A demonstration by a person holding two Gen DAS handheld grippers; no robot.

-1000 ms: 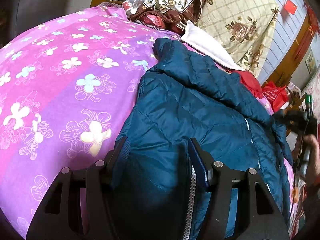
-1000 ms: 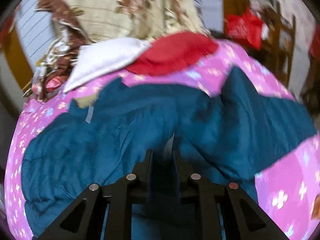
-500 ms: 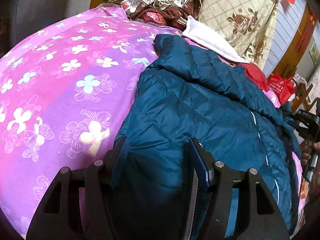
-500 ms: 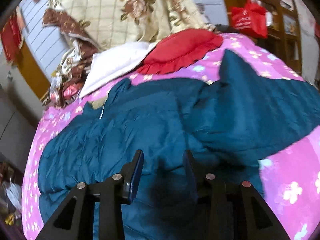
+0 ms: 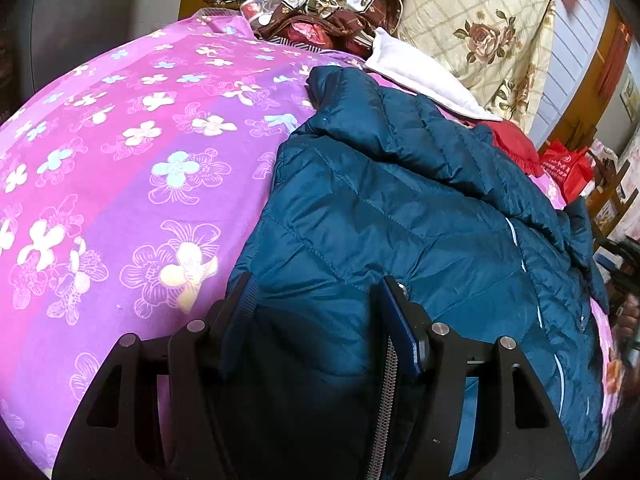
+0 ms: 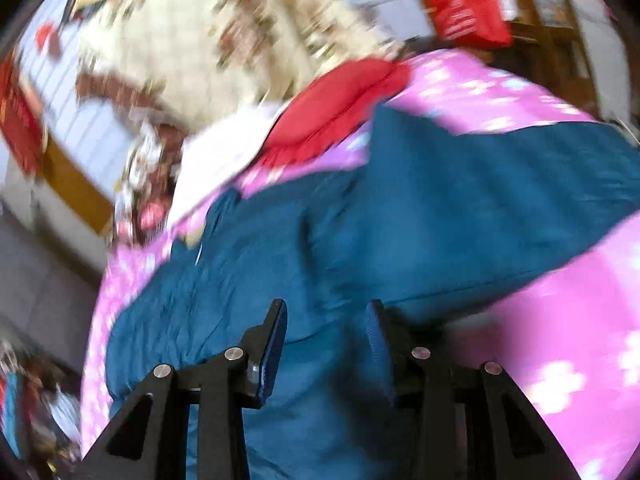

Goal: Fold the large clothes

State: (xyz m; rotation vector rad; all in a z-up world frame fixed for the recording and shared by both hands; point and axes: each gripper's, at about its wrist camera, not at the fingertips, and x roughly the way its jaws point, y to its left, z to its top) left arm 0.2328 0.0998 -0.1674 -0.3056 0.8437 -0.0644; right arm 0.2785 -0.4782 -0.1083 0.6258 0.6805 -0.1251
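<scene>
A dark teal padded jacket [image 5: 400,208] lies spread on a pink and purple flowered bedspread [image 5: 140,160]. My left gripper [image 5: 316,284] is shut on a thick bunch of the jacket's lower edge. The fabric fills the gap between its fingers, and the zipper runs under the right finger. In the blurred right wrist view the jacket [image 6: 400,220] stretches across the bedspread [image 6: 560,320]. My right gripper [image 6: 327,306] hangs over it with its jaws opening. Fabric lies below the gap, and the pads do not press on it.
At the head of the bed lie a white cloth [image 5: 420,76], a red cushion [image 5: 514,144], a cream floral quilt [image 5: 480,28] and a heap of patterned bags [image 5: 320,20]. A red bag [image 5: 568,168] and wooden furniture stand past the bed's right side.
My right gripper let go of the jacket fabric, its jaws parted, and it swung sideways over the jacket. It left the right edge of the left wrist view. The left gripper held still.
</scene>
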